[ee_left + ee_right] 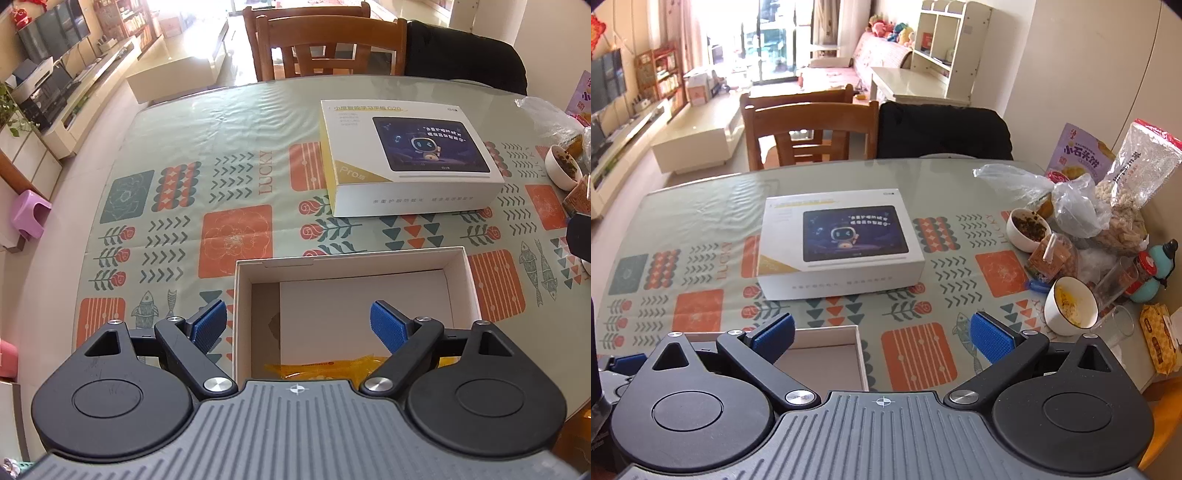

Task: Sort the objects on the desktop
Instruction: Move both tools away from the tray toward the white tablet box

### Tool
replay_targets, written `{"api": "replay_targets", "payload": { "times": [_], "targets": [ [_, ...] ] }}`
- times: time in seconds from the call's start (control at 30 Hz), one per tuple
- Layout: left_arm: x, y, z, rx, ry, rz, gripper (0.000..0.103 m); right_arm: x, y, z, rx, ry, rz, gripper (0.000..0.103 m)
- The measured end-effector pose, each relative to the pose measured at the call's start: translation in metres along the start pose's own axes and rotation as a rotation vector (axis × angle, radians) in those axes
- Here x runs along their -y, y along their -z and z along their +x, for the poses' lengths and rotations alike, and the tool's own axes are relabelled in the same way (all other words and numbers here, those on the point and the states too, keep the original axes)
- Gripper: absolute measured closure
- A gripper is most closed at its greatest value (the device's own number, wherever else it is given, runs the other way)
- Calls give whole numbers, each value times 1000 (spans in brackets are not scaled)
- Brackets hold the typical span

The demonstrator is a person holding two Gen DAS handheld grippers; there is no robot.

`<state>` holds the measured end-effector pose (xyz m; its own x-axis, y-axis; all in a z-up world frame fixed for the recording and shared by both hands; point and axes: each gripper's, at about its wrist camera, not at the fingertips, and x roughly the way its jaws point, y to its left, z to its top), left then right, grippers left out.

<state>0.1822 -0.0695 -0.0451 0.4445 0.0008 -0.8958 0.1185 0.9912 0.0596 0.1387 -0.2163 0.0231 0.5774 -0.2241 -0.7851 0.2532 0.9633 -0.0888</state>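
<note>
Open box base (354, 295) at the near worktop (229, 122) edge, holding a yellow packet (321, 369) and a white insert; printed lid (406, 155) lies apart, beyond it. Left gripper (299, 325) and right gripper (882, 332) both spread wide, empty. Judged: lid off, snacks and bowls (1071, 306) at right unsorted.

Both wrist views low over the table (229, 122), facing the chairs, sharing the tablet box (406, 155).

Open tablecloth (919, 354) between tablet box (842, 240) and tray (469, 280); bowls (1071, 306) crowd the right
</note>
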Motion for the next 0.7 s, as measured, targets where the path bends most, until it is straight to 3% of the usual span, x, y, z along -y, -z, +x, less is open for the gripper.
{"api": "replay_targets", "payload": {
  "times": [0.7],
  "targets": [
    [31,30,-31,32,-17,-55,0,37,22,-21,45,-29,-35,0]
  ]
}}
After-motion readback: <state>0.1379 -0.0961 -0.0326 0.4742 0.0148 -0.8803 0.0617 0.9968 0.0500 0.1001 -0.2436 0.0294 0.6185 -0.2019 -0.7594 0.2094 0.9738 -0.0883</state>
